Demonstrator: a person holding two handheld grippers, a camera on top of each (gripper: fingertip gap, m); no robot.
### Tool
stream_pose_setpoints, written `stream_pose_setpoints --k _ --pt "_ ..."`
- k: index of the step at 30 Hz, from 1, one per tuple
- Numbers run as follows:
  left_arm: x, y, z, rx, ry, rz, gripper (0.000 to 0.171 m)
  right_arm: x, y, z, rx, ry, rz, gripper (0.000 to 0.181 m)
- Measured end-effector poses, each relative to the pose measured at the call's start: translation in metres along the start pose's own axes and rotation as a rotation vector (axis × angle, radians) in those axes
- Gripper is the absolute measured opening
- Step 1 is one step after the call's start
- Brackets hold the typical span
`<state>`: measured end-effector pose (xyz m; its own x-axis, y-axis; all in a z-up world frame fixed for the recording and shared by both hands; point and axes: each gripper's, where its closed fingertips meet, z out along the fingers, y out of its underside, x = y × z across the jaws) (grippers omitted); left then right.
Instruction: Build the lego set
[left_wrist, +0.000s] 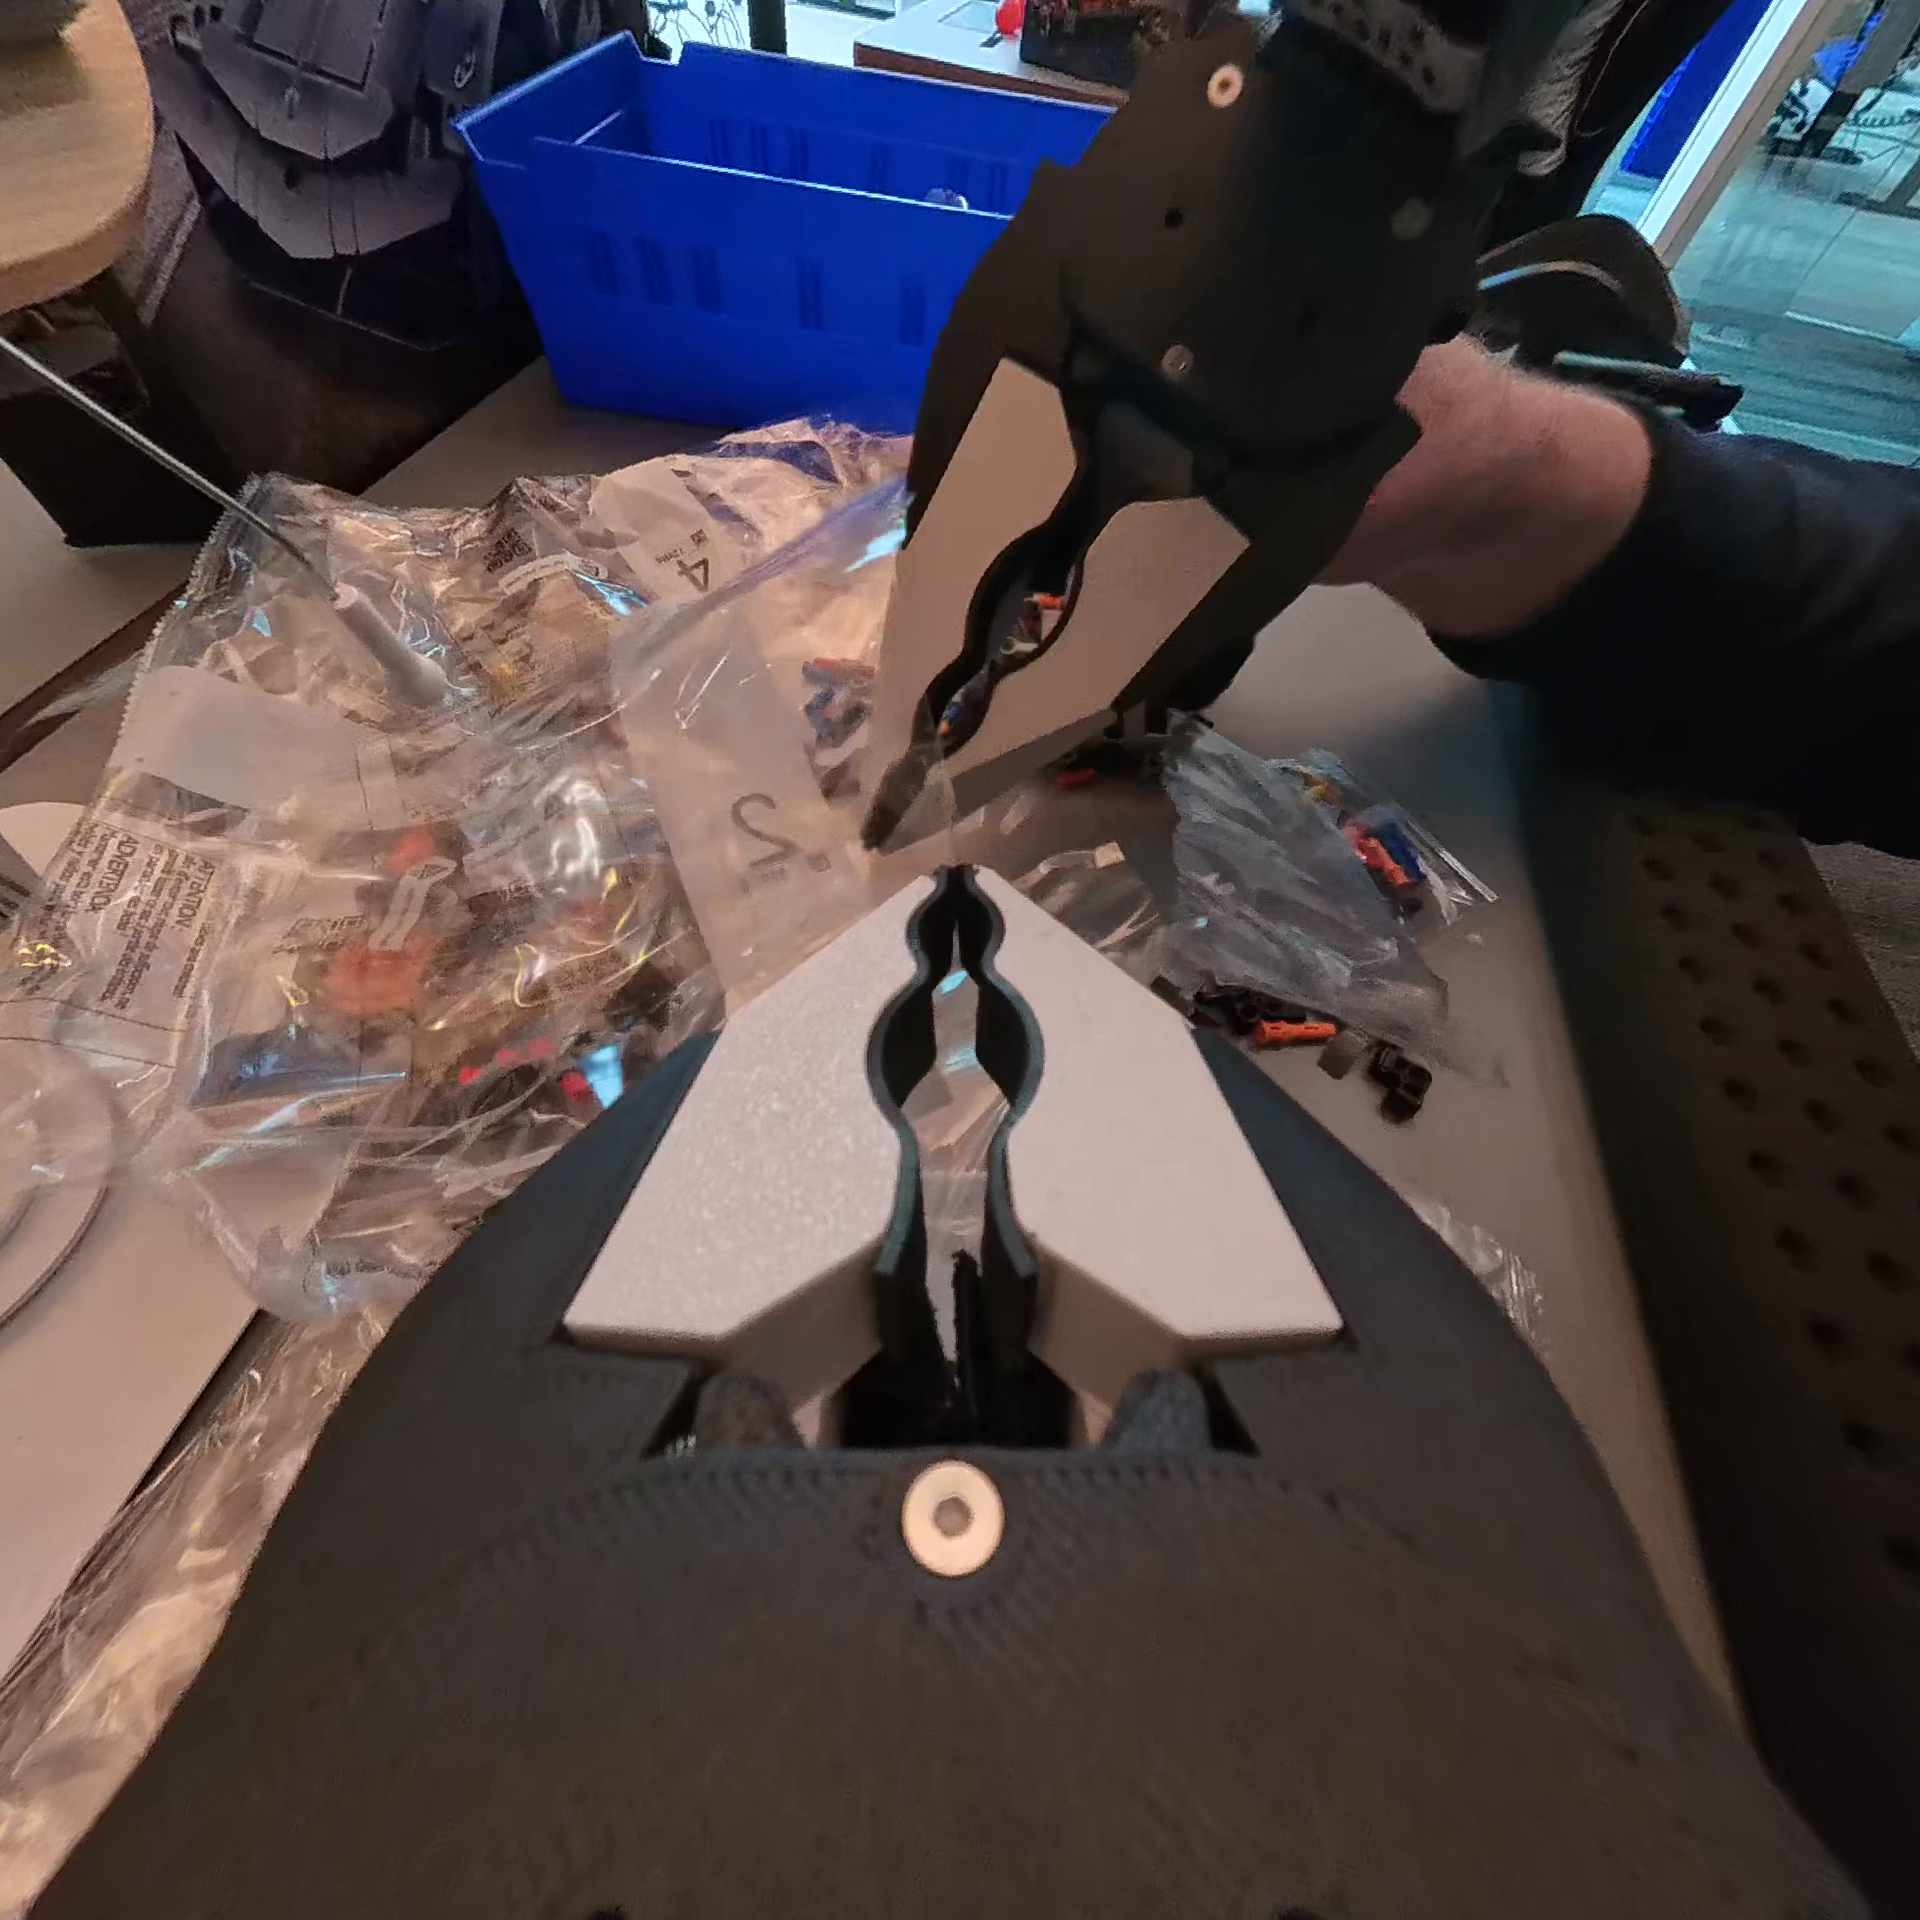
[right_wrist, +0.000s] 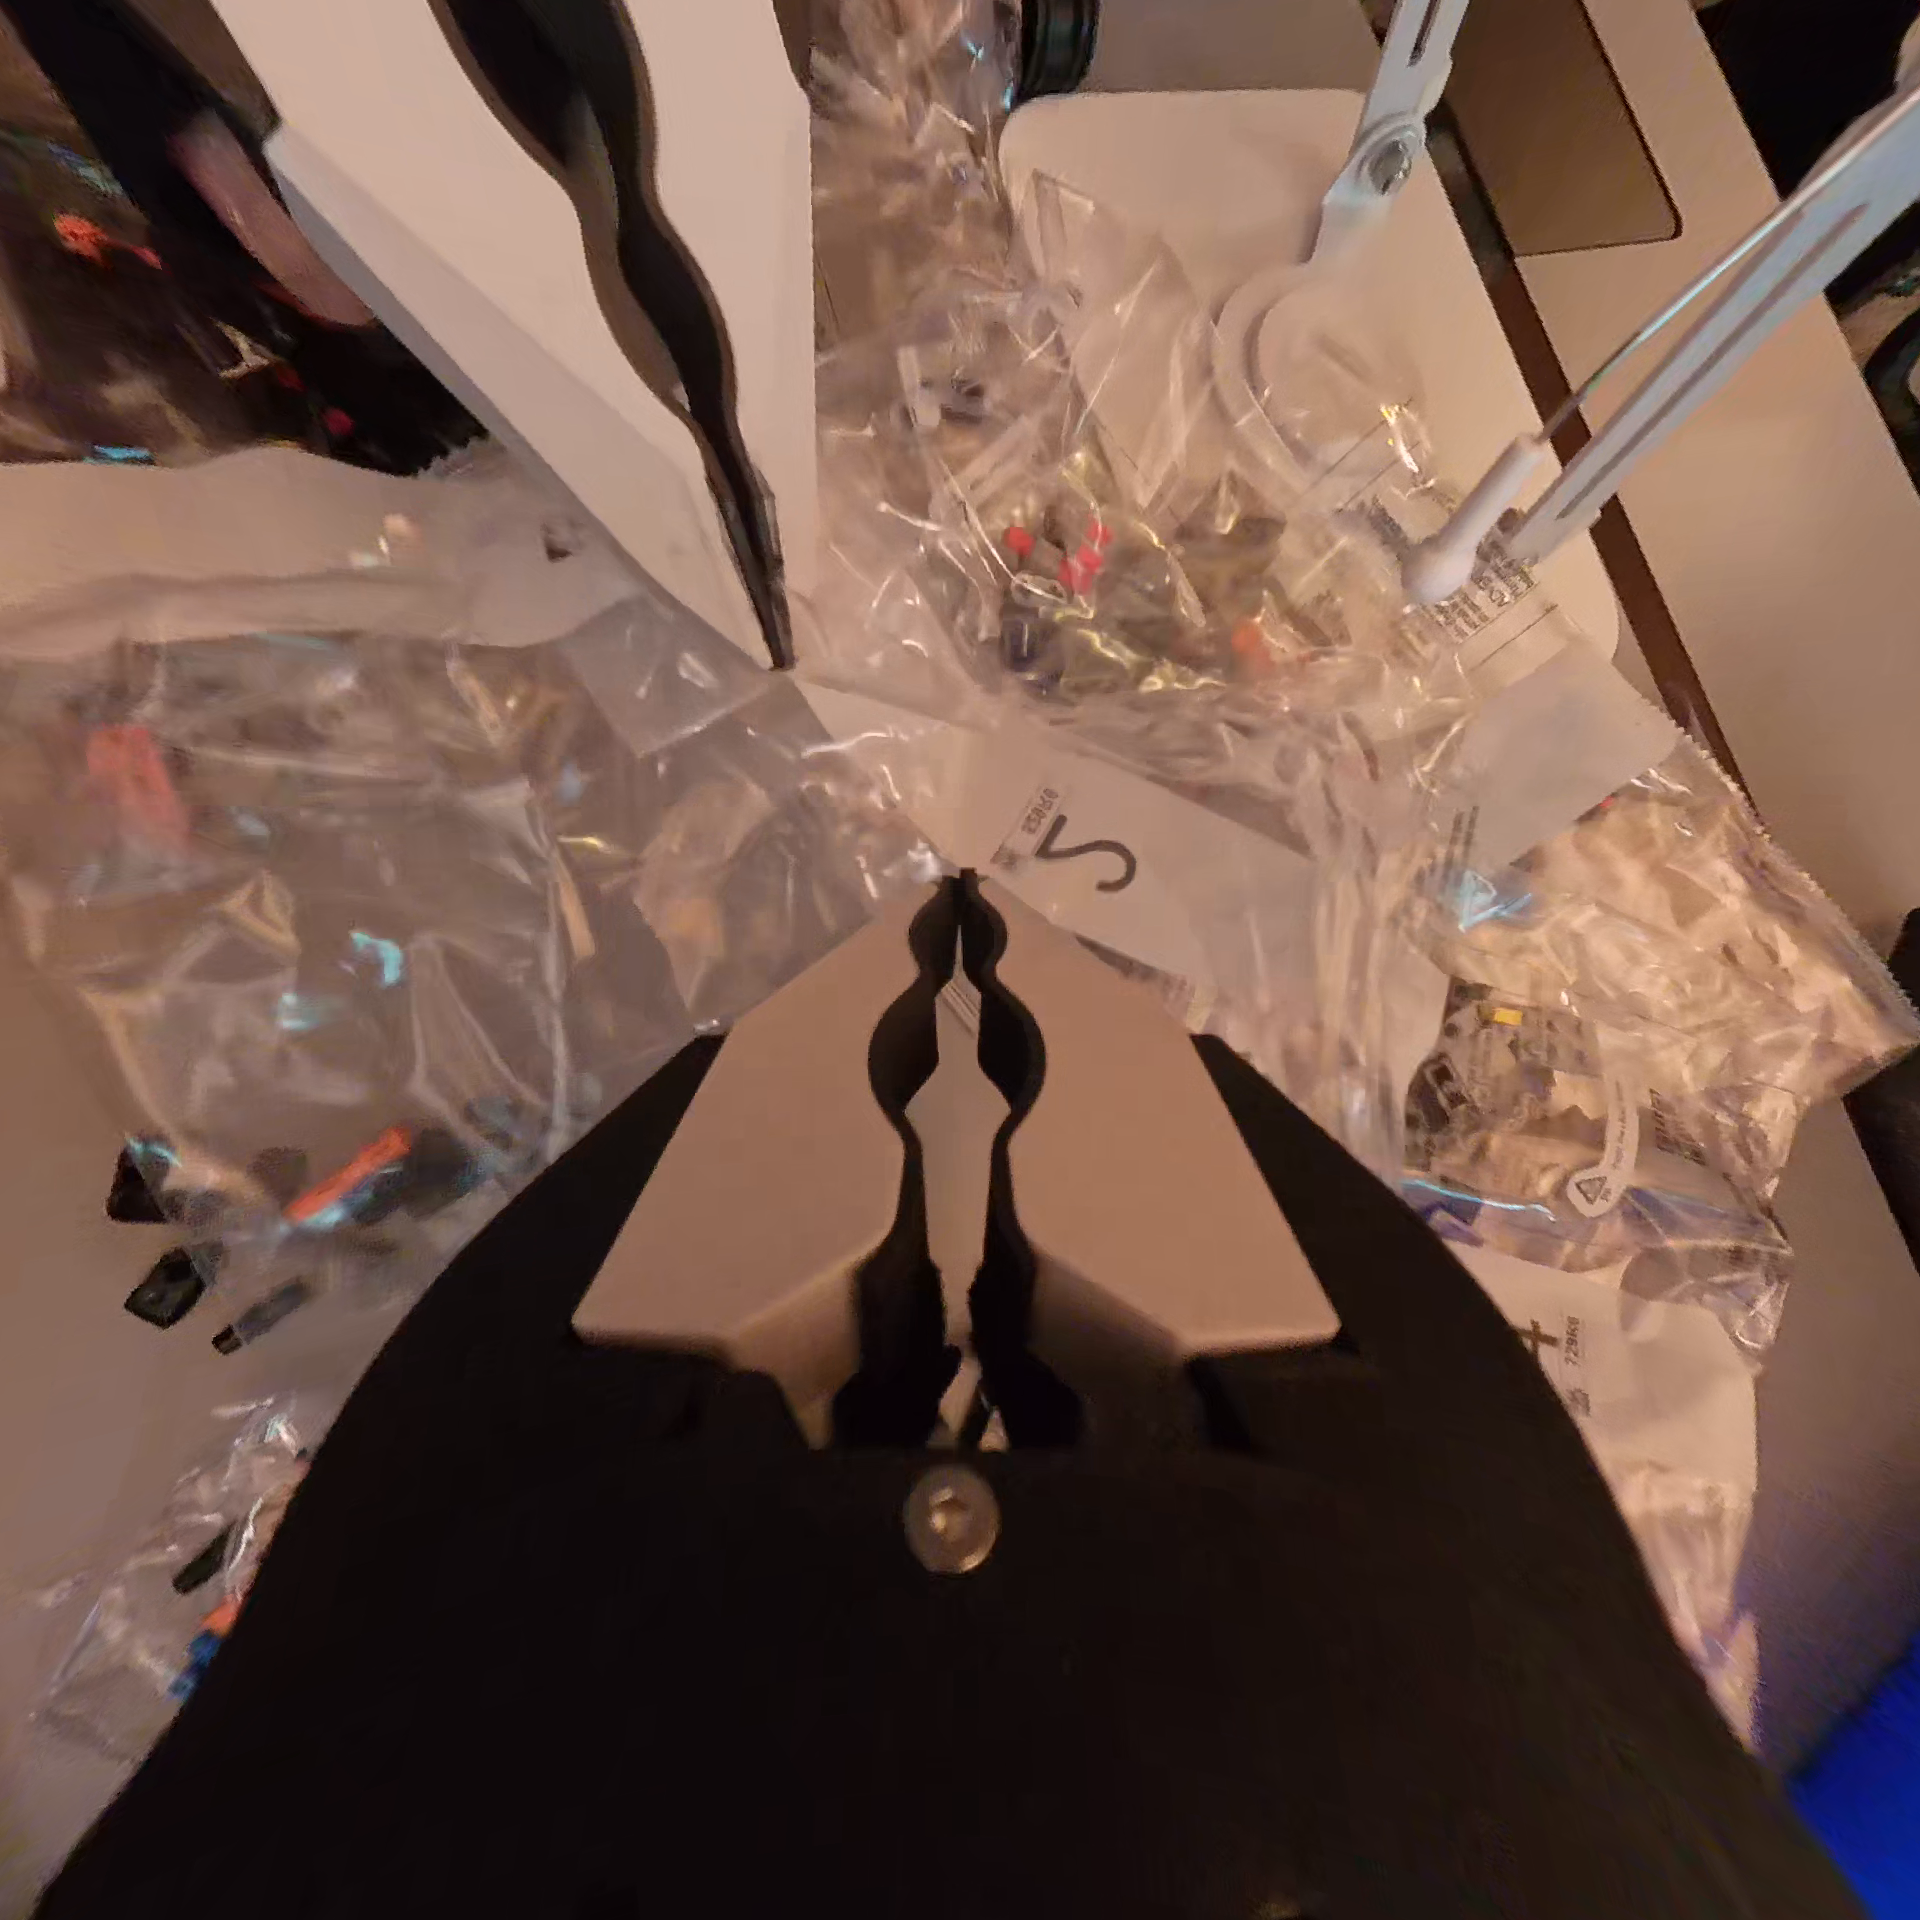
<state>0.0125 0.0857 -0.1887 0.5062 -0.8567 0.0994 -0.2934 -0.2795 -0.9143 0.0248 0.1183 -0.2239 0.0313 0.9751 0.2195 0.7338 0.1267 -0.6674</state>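
Several clear plastic bags of small lego parts lie heaped on the light table. My left gripper (left_wrist: 956, 875) is shut on the edge of one clear bag (left_wrist: 764, 665) that bears a white label. My right gripper (left_wrist: 891, 823) comes in from the upper right, held by a hand (left_wrist: 1507, 488), and is shut on the same bag a short way from the left tips. In the right wrist view my right gripper (right_wrist: 961, 881) pinches the bag (right_wrist: 1081, 862) beside the label, and the left gripper (right_wrist: 774, 649) reaches in from the upper left. The film is stretched between them.
A blue bin (left_wrist: 748, 239) stands at the back. Loose black, orange and grey pieces (left_wrist: 1309, 1039) lie right of the grippers, also in the right wrist view (right_wrist: 312, 1195). A dark perforated board (left_wrist: 1766, 1143) borders the right. A white lamp arm (right_wrist: 1558, 457) crosses the far bags.
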Motion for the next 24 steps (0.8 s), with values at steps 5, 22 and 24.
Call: stream_pose_setpoints --k 5,22,24 --pt "0.006 -0.001 0.002 0.007 0.036 0.002 0.000 0.007 0.001 0.003 -0.022 0.056 -0.004 0.000" --pt "0.004 0.002 0.007 -0.046 -0.051 0.116 0.036 -0.003 -0.037 -0.003 0.230 -0.049 0.116 0.000" --pt "-0.002 0.001 0.006 -0.054 -0.099 0.134 0.037 -0.002 -0.037 -0.001 0.219 -0.033 0.103 0.000"
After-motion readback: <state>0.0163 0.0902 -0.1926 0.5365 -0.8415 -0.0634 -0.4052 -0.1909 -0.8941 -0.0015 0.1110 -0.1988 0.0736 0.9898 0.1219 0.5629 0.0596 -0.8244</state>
